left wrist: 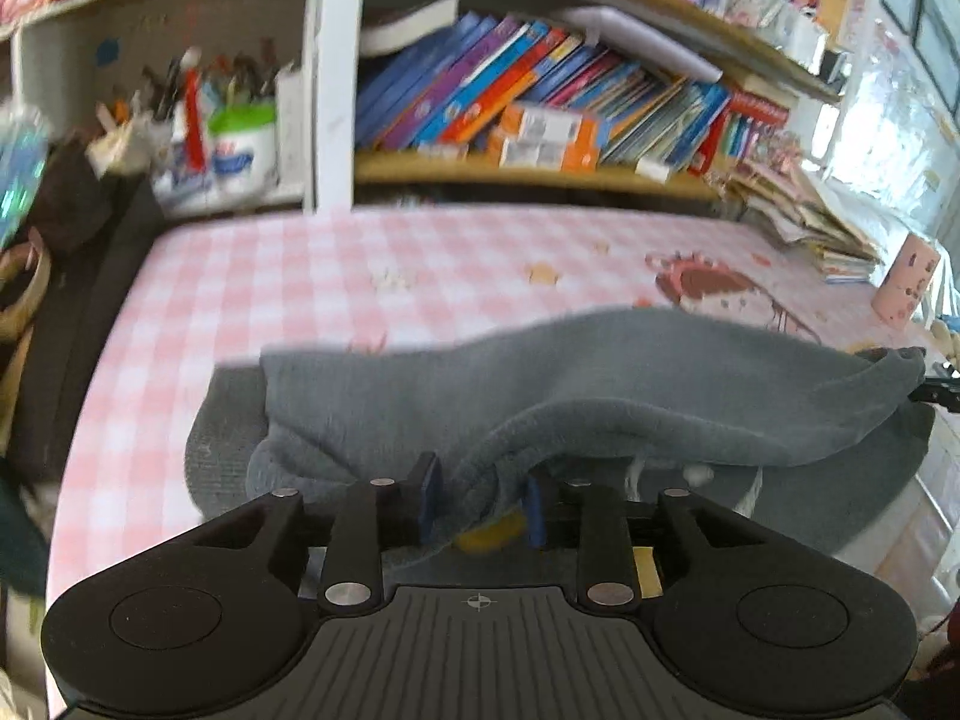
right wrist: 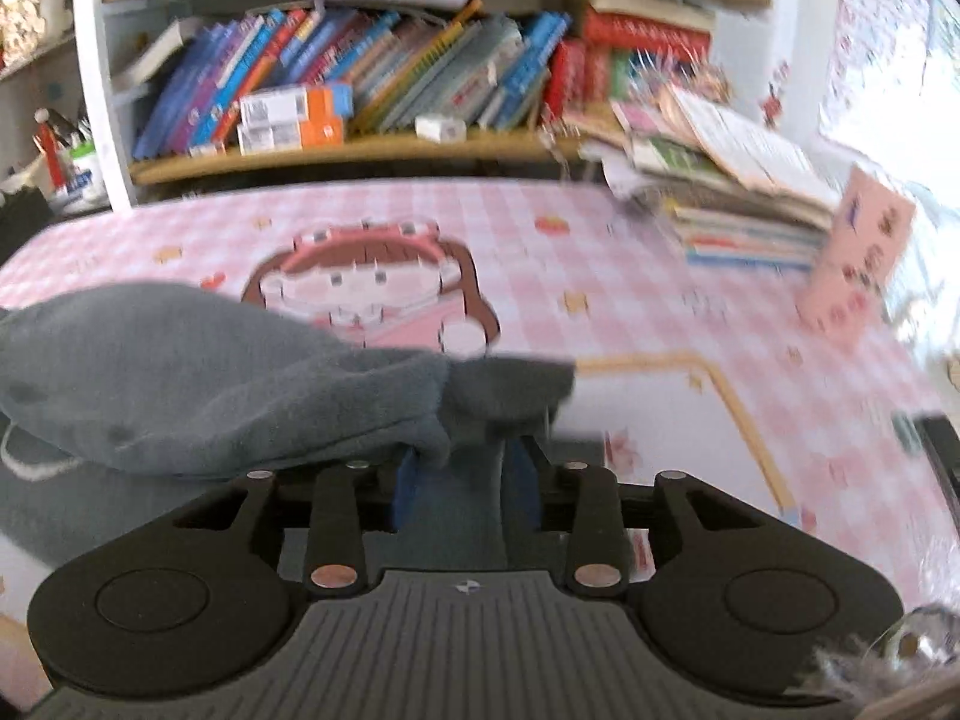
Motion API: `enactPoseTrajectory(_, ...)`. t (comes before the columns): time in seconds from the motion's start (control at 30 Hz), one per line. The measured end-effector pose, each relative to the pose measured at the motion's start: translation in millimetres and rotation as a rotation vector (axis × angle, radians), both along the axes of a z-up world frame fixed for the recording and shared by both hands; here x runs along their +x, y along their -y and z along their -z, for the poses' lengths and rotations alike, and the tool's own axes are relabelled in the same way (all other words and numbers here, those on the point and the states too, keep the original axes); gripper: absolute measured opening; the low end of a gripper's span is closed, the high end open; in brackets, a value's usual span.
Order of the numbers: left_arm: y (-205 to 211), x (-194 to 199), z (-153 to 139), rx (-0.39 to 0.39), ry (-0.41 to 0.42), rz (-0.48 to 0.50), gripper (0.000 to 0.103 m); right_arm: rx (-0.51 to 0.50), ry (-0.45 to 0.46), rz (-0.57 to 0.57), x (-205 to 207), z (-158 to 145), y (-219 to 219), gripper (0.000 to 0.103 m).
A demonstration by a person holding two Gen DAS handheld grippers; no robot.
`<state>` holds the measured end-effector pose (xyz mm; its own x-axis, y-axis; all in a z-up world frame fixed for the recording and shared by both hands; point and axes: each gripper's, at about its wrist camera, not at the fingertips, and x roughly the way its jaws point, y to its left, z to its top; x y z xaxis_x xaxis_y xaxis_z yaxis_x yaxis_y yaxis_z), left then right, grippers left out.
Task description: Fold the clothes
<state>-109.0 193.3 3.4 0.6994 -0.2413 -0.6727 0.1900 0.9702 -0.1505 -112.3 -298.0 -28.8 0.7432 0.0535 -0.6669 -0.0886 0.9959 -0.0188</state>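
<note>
A bookshelf [left wrist: 540, 96] packed with books was seen behind the pink checked surface [left wrist: 300, 276]. Across that surface a grey garment [left wrist: 600, 384] was held lifted, its lower part resting on the cloth. One bunched edge was pinched by the left hand-held gripper [left wrist: 480, 504], and another fold was clamped between the fingers of the right hand-held gripper [right wrist: 462, 492].

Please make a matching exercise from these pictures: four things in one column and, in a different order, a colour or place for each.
1 garment
2 tablecloth
3 books
4 finger pads

a on the shelf
b grey
c pink checks
d blue

Pairs: 1-b, 2-c, 3-a, 4-d. Both the left gripper and the right gripper hold the garment.
</note>
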Motion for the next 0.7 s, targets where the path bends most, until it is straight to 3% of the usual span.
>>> enactPoseTrajectory(0.17,-8,-30,7,-0.039,-0.026,-0.046,0.05,0.122,-0.077,0.095,-18,4,6,0.037)
enactPoseTrajectory(0.33,-29,-43,11,-0.161,-0.073,-0.159,0.051,0.274,-0.164,0.197,-26,12,11,0.04)
enactPoseTrajectory(0.43,-47,-46,21,-0.343,-0.135,-0.284,0.05,0.365,-0.221,0.239,-24,15,11,0.042)
enactPoseTrajectory(0.6,-76,-47,44,-0.759,-0.218,-0.493,0.055,0.598,-0.244,0.287,-22,15,17,0.053)
enactPoseTrajectory(0.7,-78,-42,57,-0.883,-0.27,-0.551,0.056,0.77,-0.234,0.333,-21,14,25,0.059)
